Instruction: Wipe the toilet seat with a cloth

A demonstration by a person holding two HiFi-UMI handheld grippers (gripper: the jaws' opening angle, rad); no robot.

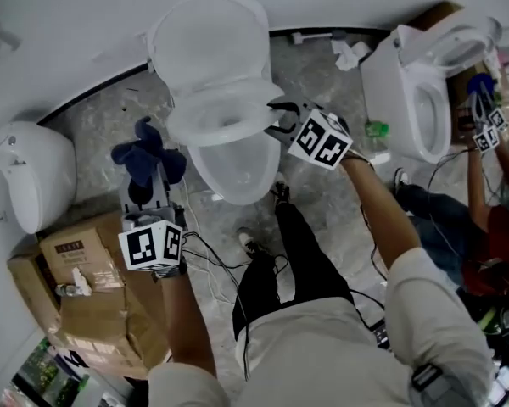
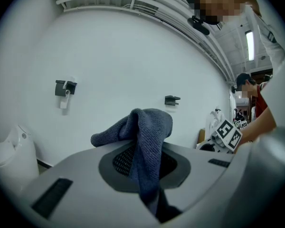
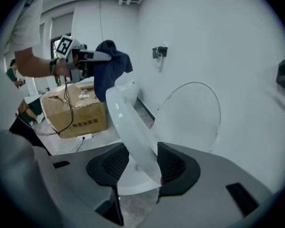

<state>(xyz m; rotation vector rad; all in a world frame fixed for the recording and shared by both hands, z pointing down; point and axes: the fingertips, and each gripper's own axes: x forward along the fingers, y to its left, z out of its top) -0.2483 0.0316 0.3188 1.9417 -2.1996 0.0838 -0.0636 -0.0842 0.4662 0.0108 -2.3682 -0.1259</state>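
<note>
Clamping the dark blue cloth (image 1: pixel 144 161) in the left gripper (image 1: pixel 148 195), I am holding it at centre left of the head view, just beside the toilet bowl (image 1: pixel 229 176). My right gripper (image 1: pixel 282 119) is sitting at frame centre with its jaws spread around the tilted toilet seat (image 3: pixel 133 127), whose rim is passing between the pads unsqueezed.

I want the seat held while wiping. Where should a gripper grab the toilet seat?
Probably its right-hand rim, approached from the right with jaws straddling the thin edge: the toilet seat stands half raised, leaving that flat, narrow rim exposed.
</note>
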